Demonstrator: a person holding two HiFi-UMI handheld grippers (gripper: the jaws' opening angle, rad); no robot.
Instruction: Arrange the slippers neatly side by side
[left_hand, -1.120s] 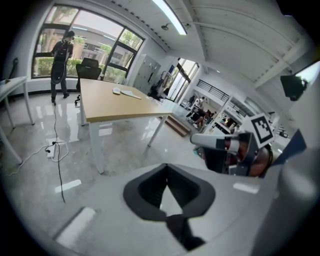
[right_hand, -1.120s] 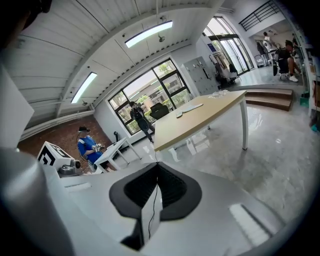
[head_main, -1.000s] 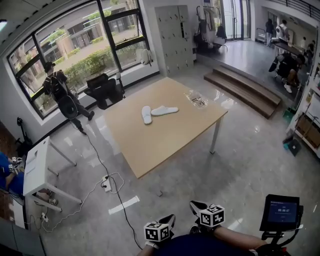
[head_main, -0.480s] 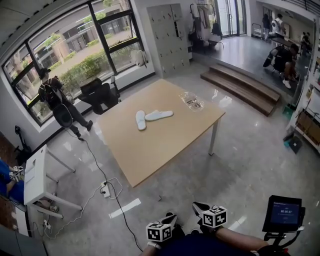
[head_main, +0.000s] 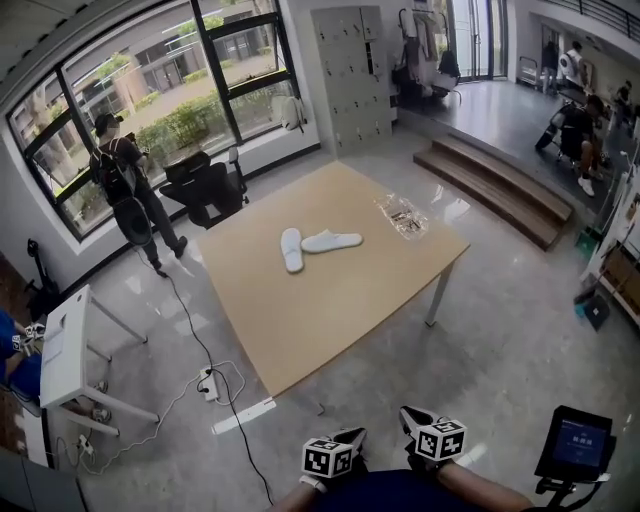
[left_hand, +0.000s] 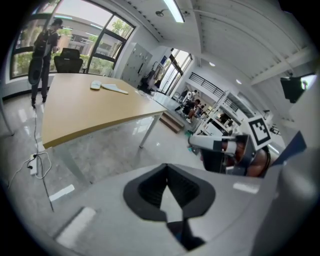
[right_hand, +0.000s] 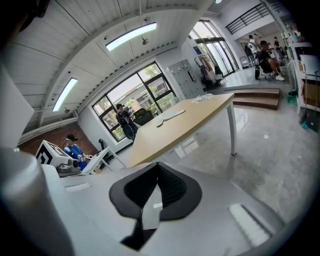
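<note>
Slippers are lying on the desk (head_main: 330, 310) in the upper middle of the head view, and nothing of the arranging is showing as done yet. One slipper (head_main: 291, 250) is running roughly up and down the frame, while the other slipper (head_main: 331, 241) is lying crosswise to its right. The pair is forming an angle rather than sitting parallel. Their near ends are coming close together, but I am not able to tell whether they are touching. A clear packet (head_main: 403, 215) is sitting well apart from them, toward the right corner of the desk.

I am holding both tools low at the bottom edge of the frame, over the floor and well short of the desk. The left hand-held gripper (head_main: 352, 436) is showing its jaws pressed together with nothing between them. The right hand-held gripper (head_main: 410, 414) is likewise closed and empty, its own view looking across the floor to the desk edge.

I am judging the whole job as left to do: getting to the desk, opening a jaw pair, taking hold of one slipper, turning it to match the other, and setting the two flush alongside each other.
</note>
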